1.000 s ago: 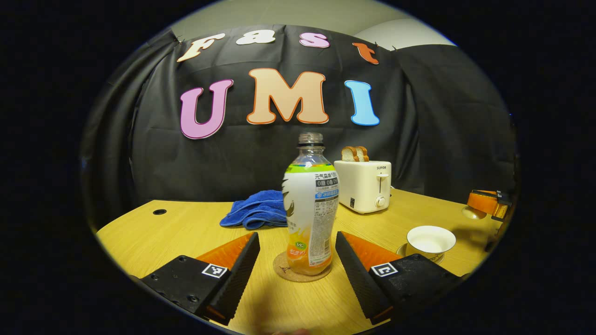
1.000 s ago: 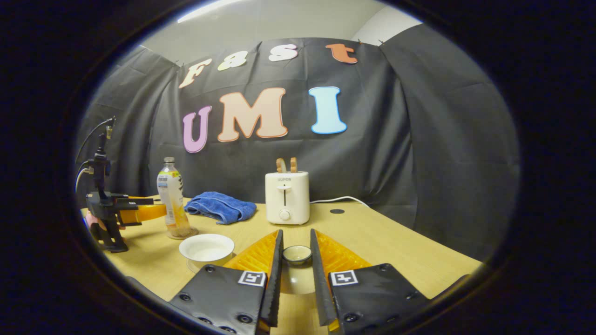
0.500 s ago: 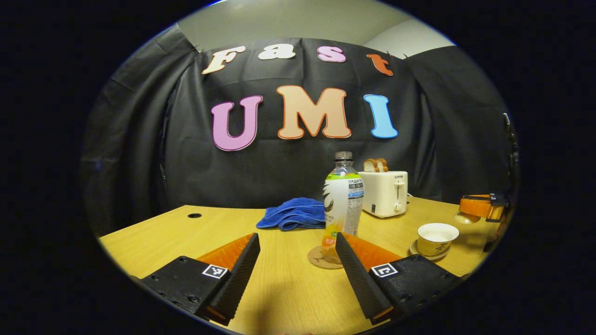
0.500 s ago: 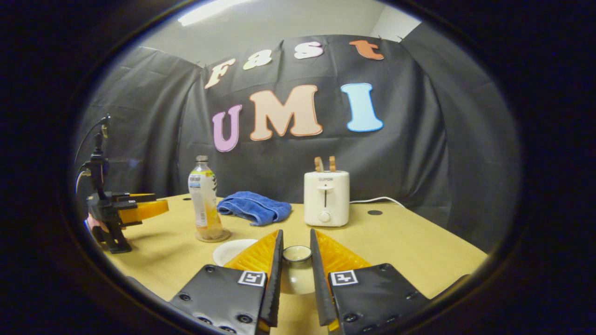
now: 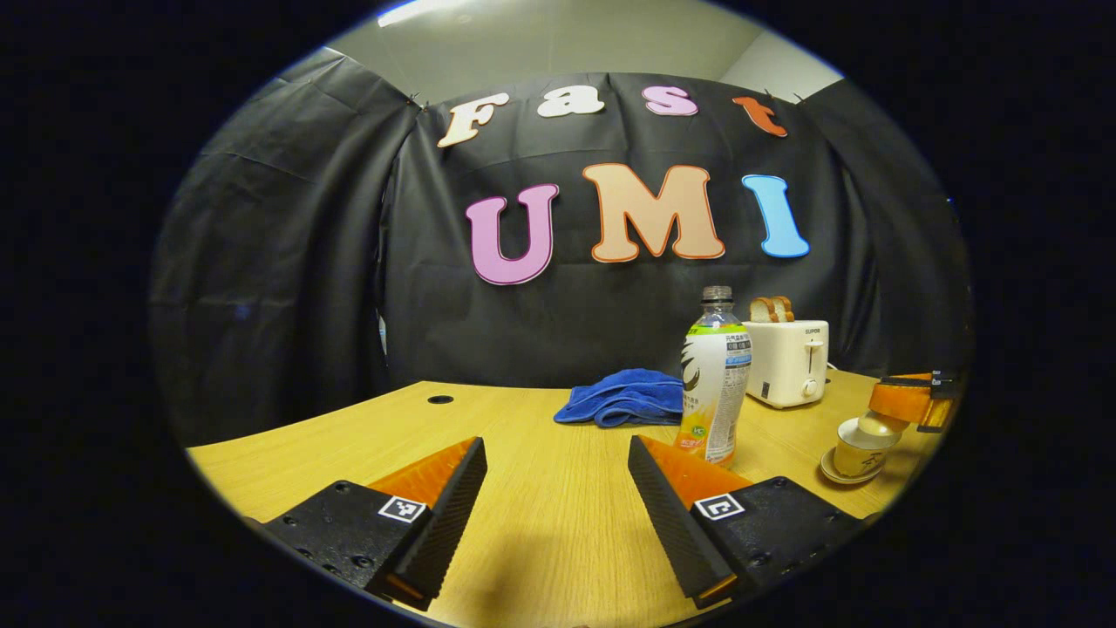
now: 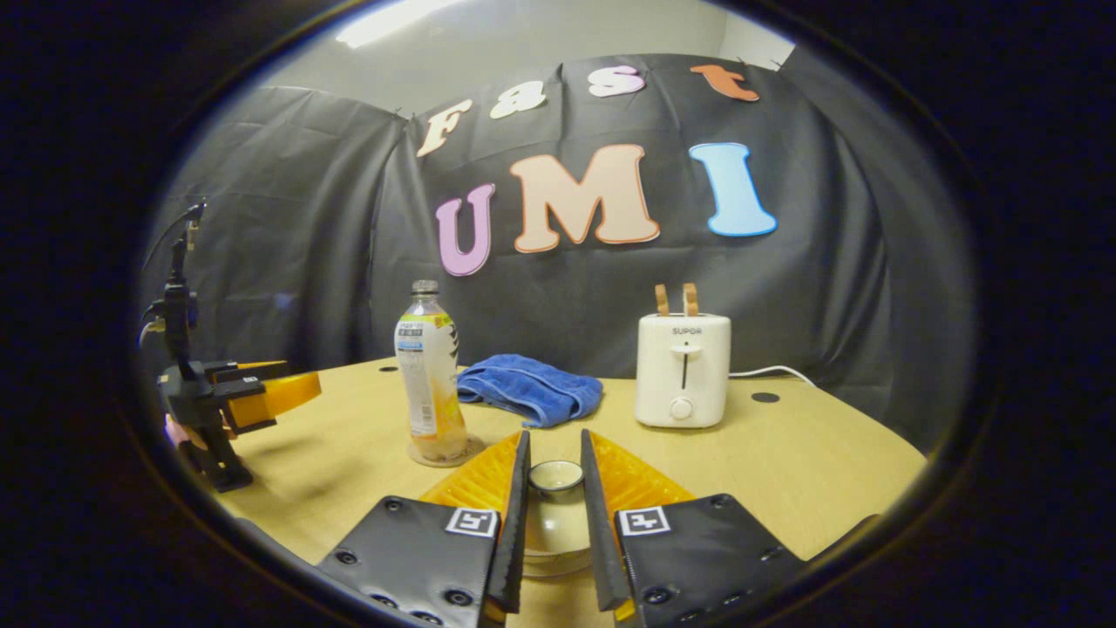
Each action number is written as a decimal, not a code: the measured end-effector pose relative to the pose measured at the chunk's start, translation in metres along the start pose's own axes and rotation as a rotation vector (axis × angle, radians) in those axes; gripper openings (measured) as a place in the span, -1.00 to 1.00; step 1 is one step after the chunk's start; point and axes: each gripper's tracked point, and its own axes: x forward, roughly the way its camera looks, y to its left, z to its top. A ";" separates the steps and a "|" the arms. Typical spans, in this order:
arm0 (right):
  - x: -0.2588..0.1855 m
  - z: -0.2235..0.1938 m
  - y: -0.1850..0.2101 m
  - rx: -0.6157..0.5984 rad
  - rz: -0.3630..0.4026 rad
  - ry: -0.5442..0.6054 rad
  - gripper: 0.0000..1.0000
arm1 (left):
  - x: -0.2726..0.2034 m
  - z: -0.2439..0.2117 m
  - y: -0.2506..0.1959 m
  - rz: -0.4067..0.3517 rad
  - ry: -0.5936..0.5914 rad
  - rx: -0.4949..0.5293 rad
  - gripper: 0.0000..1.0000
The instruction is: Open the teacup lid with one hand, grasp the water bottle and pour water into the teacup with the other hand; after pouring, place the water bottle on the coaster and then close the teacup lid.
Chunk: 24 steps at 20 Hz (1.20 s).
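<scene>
The left gripper (image 5: 556, 488) hovers over the table (image 5: 540, 523), jaws spread and empty. The right gripper (image 6: 554, 488) clamps the teacup lid (image 6: 556, 478). The water bottle (image 6: 430, 375) stands on its coaster (image 6: 466, 453).

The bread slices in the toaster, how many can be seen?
2. Both bread slices stand upright side by side in the slots on top of the white toaster at the back of the table: one on the left, one on the right.

table (image 5: 540, 488): matt wood grain | towel (image 5: 623, 406): soft cloth | toaster (image 6: 682, 371): glossy plastic
</scene>
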 end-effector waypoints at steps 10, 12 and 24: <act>0.007 -0.015 0.004 -0.004 0.010 0.094 0.22 | -0.001 -0.002 -0.001 -0.007 0.000 -0.002 0.90; 0.005 -0.016 0.004 -0.006 0.010 0.104 -0.29 | 0.000 -0.001 -0.001 -0.006 0.000 -0.002 0.90; -0.004 -0.006 0.003 -0.001 0.008 0.034 0.25 | 0.000 -0.002 -0.002 -0.007 -0.002 -0.002 0.90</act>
